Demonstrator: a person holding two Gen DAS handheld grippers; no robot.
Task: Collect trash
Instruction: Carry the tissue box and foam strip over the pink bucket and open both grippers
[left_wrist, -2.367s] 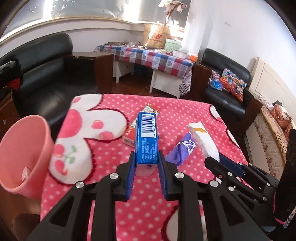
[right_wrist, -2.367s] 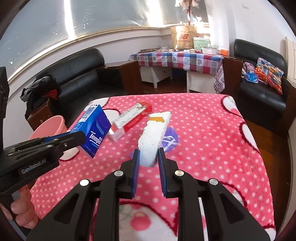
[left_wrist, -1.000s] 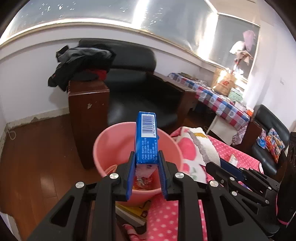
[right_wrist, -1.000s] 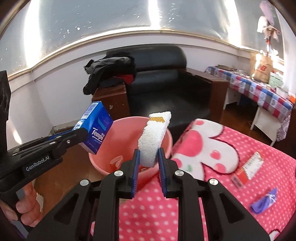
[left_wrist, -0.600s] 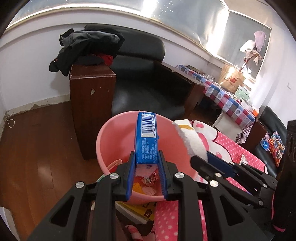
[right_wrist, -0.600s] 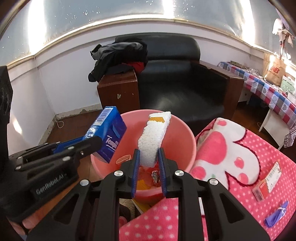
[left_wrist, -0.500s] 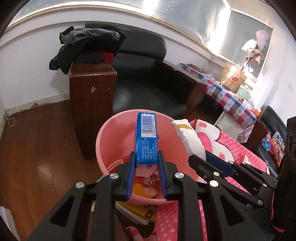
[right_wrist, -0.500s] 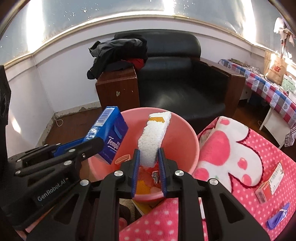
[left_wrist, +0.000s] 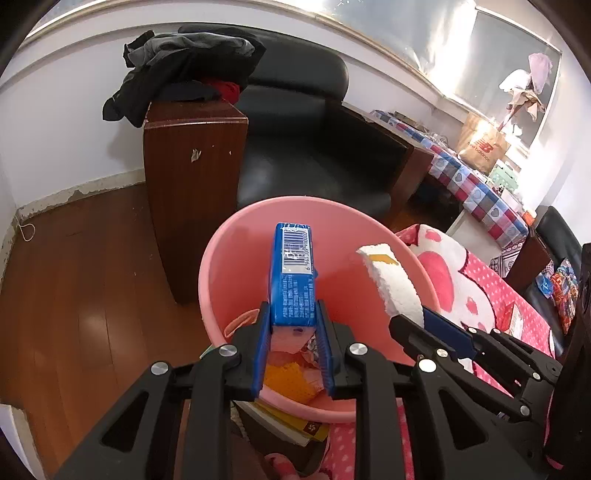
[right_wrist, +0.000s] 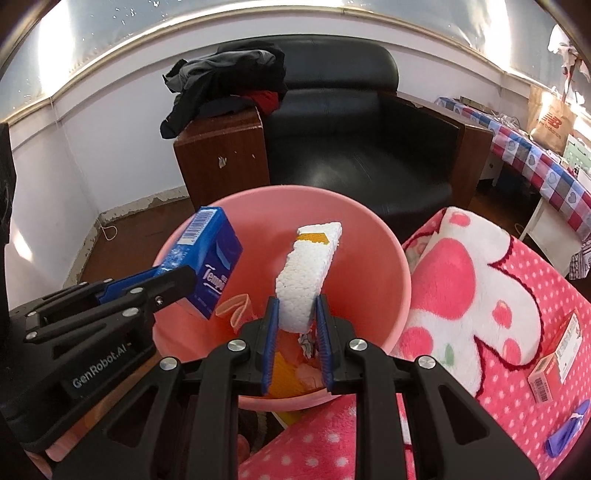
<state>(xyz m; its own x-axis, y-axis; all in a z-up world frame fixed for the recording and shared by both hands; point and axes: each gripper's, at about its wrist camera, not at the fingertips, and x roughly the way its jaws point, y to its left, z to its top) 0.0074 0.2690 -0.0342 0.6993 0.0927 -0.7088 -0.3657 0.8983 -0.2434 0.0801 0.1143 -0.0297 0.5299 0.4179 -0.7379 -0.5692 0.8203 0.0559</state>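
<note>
Both grippers sit over the pink bin (left_wrist: 221, 258), left gripper (left_wrist: 293, 350) clamped on the blue tissue pack (left_wrist: 293, 280), right gripper (right_wrist: 295, 336) pinching the foam block (right_wrist: 306, 273), so I'd just let go while they're inside the rim

Beyond the tongs stands a black leather armchair (left_wrist: 314, 147) with a wooden side cabinet (left_wrist: 192, 177) left of it. Dark clothes (right_wrist: 225, 81) are heaped on the cabinet. Wooden floor (left_wrist: 74, 277) spreads lower left.
</note>
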